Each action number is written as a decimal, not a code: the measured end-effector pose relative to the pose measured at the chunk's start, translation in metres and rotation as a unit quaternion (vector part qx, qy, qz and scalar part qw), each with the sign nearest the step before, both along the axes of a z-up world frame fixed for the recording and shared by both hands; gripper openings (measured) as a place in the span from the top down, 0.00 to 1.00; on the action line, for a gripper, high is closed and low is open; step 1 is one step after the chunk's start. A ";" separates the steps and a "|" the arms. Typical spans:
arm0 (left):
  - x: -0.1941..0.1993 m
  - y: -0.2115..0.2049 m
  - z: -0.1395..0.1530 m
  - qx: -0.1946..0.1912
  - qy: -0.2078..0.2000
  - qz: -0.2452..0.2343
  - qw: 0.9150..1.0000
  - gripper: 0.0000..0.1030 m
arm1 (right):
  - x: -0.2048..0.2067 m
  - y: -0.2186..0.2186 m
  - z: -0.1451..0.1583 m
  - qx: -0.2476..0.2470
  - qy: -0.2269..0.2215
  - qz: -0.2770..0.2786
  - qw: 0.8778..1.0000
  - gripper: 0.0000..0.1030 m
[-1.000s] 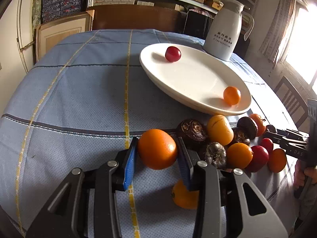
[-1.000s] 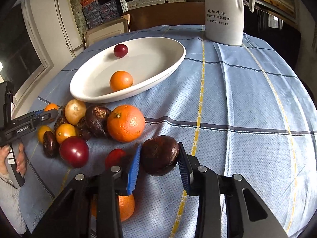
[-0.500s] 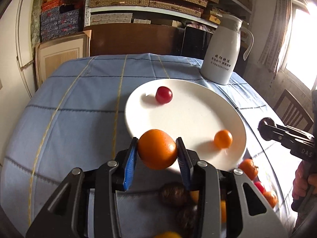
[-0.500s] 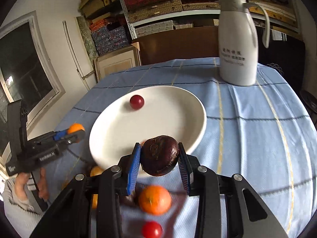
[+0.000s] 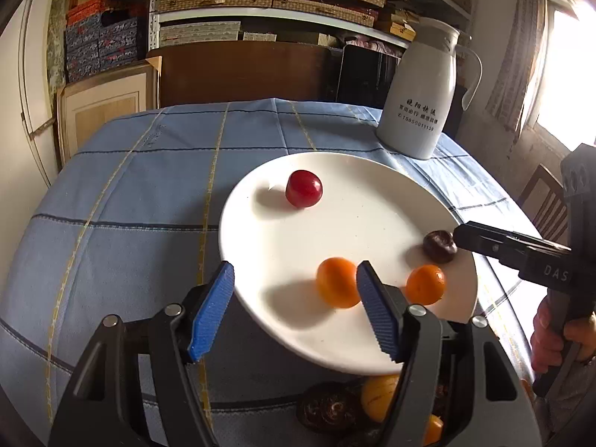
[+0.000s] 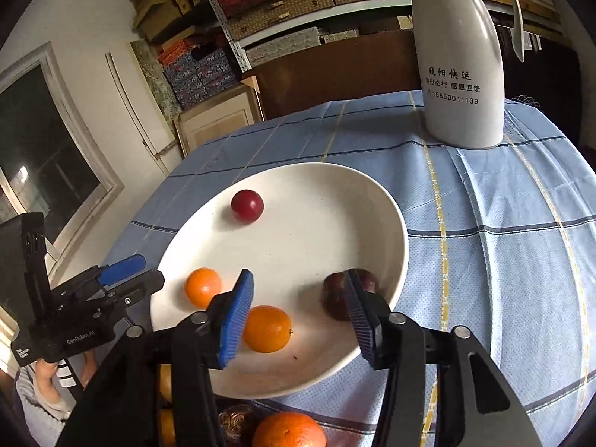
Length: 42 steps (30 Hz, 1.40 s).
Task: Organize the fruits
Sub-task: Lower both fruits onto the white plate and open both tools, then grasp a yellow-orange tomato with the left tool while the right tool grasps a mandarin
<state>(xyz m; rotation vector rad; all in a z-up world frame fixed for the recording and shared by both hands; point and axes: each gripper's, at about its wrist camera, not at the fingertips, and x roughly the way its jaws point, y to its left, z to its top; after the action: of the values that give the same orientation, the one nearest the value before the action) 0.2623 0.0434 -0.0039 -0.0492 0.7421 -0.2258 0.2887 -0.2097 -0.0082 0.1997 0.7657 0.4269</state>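
Tools hang over the plate (image 5: 260,201) — left tool (image 5: 294,311) spread apart beside an orange (image 5: 337,287); right tool (image 6: 298,320) likewise apart, beside a dark fruit (image 6: 335,298).

The white plate (image 5: 260,260) held four fruits: a red one (image 5: 303,193) at the back, two oranges (image 5: 338,287) (image 5: 425,285) near the front, and a dark brown one (image 5: 439,246) (wrinkly-looking) by the rim. More fruit (image 6: 287,430) sat on the bench beside it.
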 end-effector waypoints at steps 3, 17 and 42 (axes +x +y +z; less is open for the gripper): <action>-0.004 0.003 -0.002 0.009 0.001 0.008 1.000 0.35 | -0.003 -0.001 -0.001 -0.003 -0.003 -0.005 1.000 0.41; -0.022 0.027 -0.009 0.013 0.002 0.036 0.999 0.27 | -0.016 -0.008 -0.007 0.005 -0.004 -0.007 1.000 0.41; -0.143 0.044 -0.026 0.001 0.031 0.065 0.997 0.16 | -0.163 -0.039 -0.030 0.022 0.013 0.008 1.000 0.36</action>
<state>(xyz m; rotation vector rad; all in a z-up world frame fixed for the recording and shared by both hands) 0.1192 0.0874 -0.0300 -0.1035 0.7974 -0.0995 0.1257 -0.2485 -0.0383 0.2408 0.7845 0.4569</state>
